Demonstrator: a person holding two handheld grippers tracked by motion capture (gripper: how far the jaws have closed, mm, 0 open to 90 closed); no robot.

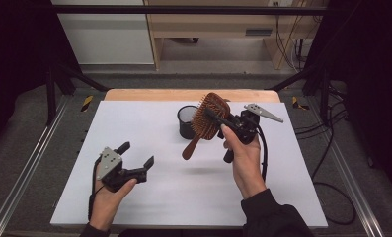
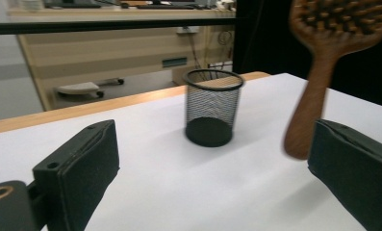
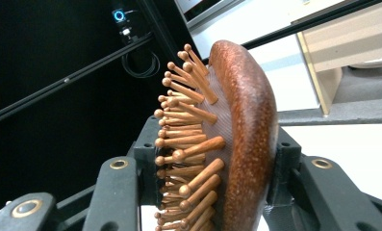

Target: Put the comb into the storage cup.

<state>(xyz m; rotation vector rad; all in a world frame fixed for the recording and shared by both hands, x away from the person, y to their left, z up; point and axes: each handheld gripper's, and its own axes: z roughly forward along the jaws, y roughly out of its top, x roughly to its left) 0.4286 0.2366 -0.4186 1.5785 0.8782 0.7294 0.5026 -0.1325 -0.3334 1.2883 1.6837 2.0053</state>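
Right tongs clamp the wooden hairbrush by its head, above the bench's far middle beside the mesh cup; left tongs gape empty. Stiff, light, smooth; the handle looks the better hold.

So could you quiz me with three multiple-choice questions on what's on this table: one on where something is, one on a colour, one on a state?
1. Where is the wooden hairbrush?
A. lying flat on the table
B. held up in the right gripper, above the table
C. standing inside the cup

2. What colour is the mesh pen cup?
A. black
B. white
C. red

3. How do the jaws of the left gripper stand?
A. clamped on the brush handle
C. closed on the cup's rim
B. open, nothing between them

Answers:
1 B: the right gripper view has the jaws closed on the brush head, and the high view shows its handle hanging clear of the white table.
2 A: it is dark black mesh in both the high and left gripper views.
3 B: the left gripper view shows the pads wide apart over bare table.
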